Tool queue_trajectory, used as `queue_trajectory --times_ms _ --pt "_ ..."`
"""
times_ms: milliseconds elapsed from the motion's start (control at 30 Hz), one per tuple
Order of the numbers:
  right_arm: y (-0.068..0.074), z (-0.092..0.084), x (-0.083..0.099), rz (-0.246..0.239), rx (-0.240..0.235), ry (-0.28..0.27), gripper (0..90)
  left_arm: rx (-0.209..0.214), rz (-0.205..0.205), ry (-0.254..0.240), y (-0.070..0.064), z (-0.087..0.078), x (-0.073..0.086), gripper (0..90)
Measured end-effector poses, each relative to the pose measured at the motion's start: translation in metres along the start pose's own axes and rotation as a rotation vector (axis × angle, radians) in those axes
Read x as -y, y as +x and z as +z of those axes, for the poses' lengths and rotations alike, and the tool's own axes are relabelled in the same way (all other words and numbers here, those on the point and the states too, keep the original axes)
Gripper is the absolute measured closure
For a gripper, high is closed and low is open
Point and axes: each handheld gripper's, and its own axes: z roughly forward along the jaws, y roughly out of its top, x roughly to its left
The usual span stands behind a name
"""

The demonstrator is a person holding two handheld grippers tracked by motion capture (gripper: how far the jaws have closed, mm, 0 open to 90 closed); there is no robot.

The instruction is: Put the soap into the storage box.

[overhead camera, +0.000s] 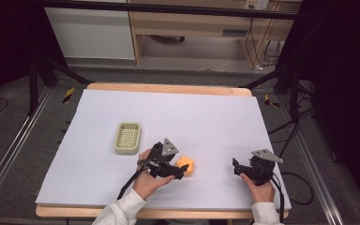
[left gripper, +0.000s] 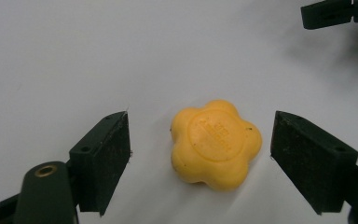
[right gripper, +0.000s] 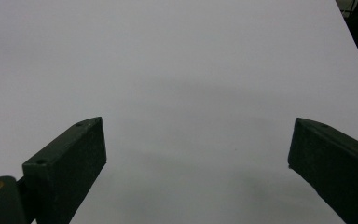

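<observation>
Basket [overhead camera: 127,138] beyond yellow soap [overhead camera: 186,165]

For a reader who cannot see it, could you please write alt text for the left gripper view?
A yellow flower-shaped soap lies on the white table surface between the two open black jaws of the left gripper, which do not touch it. The tip of the right gripper shows at the top right corner.
</observation>
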Motion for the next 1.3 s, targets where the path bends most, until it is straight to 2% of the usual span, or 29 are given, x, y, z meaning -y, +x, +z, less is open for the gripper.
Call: queue_trajectory --times_ms 200,800,1300 --pt "0.0 0.0 0.0 -0.002 0.0 0.002 4.7 0.013 0.0 0.025 -0.004 0.008 0.0 18.4" --pt "0.0 0.001 0.0 -0.003 -0.005 0.009 4.9 0.012 0.024 0.078 -0.011 0.027 0.002 16.0" --pt "0.0 0.001 0.0 -0.002 -0.006 0.011 4.9 0.017 0.037 0.117 -0.013 0.041 0.006 15.8"
